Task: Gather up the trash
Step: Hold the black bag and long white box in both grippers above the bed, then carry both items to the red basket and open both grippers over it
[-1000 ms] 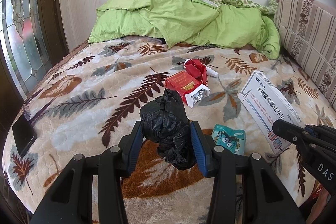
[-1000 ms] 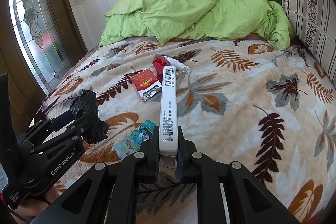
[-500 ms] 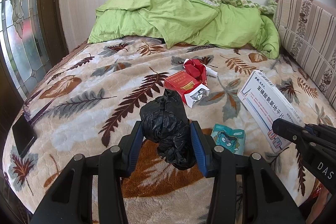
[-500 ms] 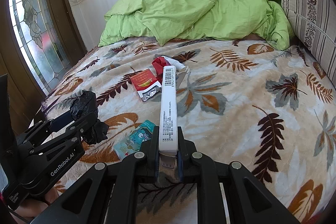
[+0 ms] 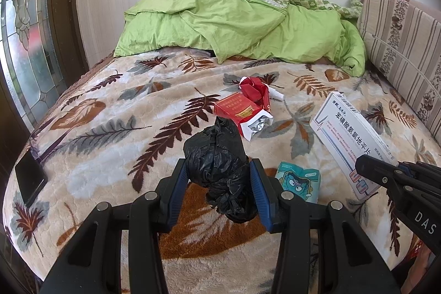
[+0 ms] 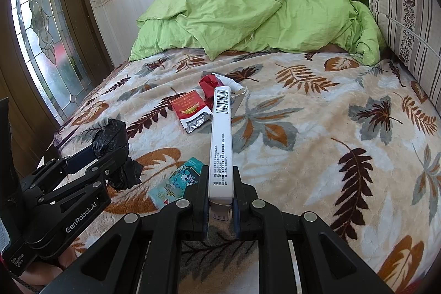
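My left gripper (image 5: 219, 185) is shut on a balled-up black plastic bag (image 5: 217, 164) and holds it above the leaf-patterned bed blanket (image 5: 110, 134); it also shows in the right wrist view (image 6: 110, 148). My right gripper (image 6: 220, 192) is shut on a long white medicine box (image 6: 220, 145), held edge-up; the box shows face-on in the left wrist view (image 5: 347, 139). On the blanket lie a red cigarette pack (image 5: 242, 115), a crumpled red wrapper (image 5: 253, 88) and a teal snack packet (image 5: 299, 181).
A green duvet (image 5: 234, 21) is heaped at the head of the bed. A striped cushion (image 5: 399, 46) lines the right side. A black phone (image 5: 30, 179) lies at the blanket's left edge. A stained-glass door (image 5: 24, 32) stands left.
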`<state>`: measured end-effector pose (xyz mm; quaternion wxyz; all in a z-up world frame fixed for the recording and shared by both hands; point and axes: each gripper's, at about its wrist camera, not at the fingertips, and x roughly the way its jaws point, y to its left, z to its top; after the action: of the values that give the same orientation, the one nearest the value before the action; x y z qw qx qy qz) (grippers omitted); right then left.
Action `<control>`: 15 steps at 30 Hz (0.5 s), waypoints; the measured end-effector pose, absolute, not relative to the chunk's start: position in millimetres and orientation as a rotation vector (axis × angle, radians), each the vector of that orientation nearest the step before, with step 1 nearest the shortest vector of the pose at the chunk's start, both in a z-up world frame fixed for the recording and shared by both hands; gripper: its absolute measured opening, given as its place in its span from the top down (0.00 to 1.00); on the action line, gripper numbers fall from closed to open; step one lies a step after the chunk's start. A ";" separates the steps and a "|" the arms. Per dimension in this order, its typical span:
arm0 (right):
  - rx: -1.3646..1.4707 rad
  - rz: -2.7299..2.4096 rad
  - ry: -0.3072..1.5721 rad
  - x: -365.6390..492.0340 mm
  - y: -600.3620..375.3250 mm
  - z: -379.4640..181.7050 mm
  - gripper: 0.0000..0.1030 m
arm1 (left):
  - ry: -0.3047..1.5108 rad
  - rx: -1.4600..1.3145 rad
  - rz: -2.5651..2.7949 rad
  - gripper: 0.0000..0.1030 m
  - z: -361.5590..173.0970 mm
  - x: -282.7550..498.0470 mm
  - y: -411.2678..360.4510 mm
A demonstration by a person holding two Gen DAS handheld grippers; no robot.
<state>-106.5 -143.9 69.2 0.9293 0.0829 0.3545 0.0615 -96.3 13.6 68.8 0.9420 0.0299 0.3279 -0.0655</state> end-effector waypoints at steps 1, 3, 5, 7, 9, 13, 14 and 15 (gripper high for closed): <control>0.169 0.126 0.726 -106.7 -143.9 69.3 0.87 | 0.669 0.061 -0.134 0.57 68.5 -96.5 12.6; 0.169 0.125 0.727 -106.4 -143.6 69.0 0.87 | 0.670 0.060 -0.134 0.57 68.7 -96.3 13.7; 0.172 0.126 0.727 -106.8 -144.5 69.4 0.87 | 0.670 0.062 -0.135 0.57 68.8 -96.3 13.8; 0.170 0.125 0.727 -106.7 -144.2 69.3 0.87 | 0.669 0.061 -0.135 0.57 68.9 -96.3 13.9; 0.172 0.125 0.727 -106.8 -144.3 69.6 0.87 | 0.672 0.062 -0.137 0.57 68.5 -96.4 12.9; 0.173 0.126 0.727 -106.9 -144.8 69.6 0.87 | 0.673 0.064 -0.139 0.57 68.0 -96.0 11.7; 0.172 0.126 0.727 -107.2 -145.1 69.9 0.87 | 0.673 0.062 -0.140 0.57 68.3 -96.0 12.2; 0.170 0.125 0.727 -107.0 -144.8 69.6 0.87 | 0.673 0.062 -0.140 0.57 68.4 -95.9 12.3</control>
<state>-107.0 -144.8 69.6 0.9292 0.0832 0.3548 0.0611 -95.9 12.3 68.4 0.9410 0.0304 0.3298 -0.0688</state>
